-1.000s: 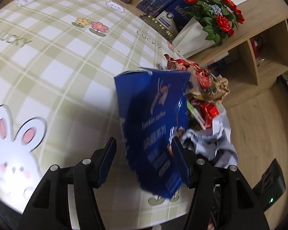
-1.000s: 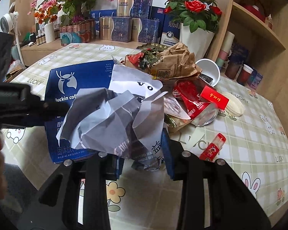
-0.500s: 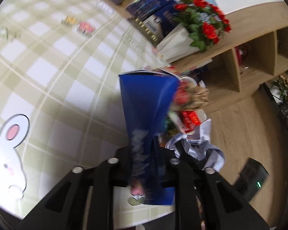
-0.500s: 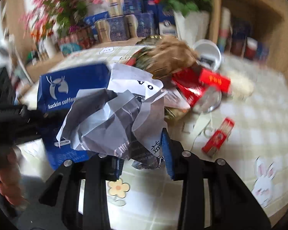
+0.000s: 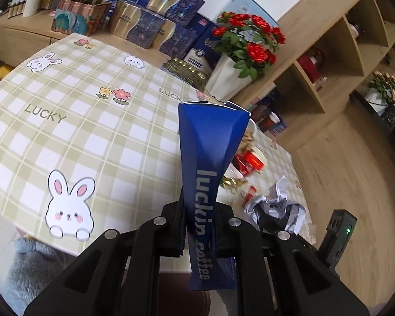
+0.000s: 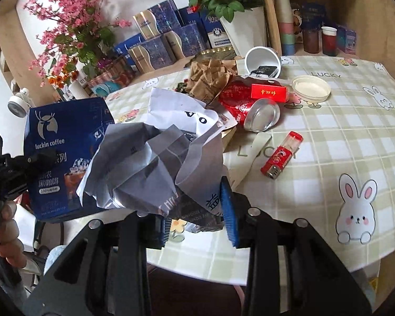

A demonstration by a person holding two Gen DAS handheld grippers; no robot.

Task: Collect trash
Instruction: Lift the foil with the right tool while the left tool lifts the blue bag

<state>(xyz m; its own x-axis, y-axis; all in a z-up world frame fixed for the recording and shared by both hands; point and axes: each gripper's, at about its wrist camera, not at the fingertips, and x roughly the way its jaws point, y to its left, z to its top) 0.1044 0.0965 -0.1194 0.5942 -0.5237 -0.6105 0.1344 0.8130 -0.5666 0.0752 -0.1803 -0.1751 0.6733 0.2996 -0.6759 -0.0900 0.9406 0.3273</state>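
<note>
Round table [image 5: 73, 137] under green-check rabbit cloth, wooden shelving [image 5: 337, 52] beyond; left gripper [image 5: 198, 226] clamped on flattened blue Luckin coffee bag [image 5: 208, 158] jutting ahead, right gripper [image 6: 194, 213] pinching crumpled grey-white wrapper [image 6: 150, 163], trash pile [image 6: 239, 97] just ahead.

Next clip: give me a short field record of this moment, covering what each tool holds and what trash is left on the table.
left tool: shut on blue coffee bag, held up off the table
right tool: shut on crumpled grey bag
surface: checked tablecloth with rabbit prints
trash left on table: brown paper, crushed red can, red lighter, white lid, tipped white cup
</note>
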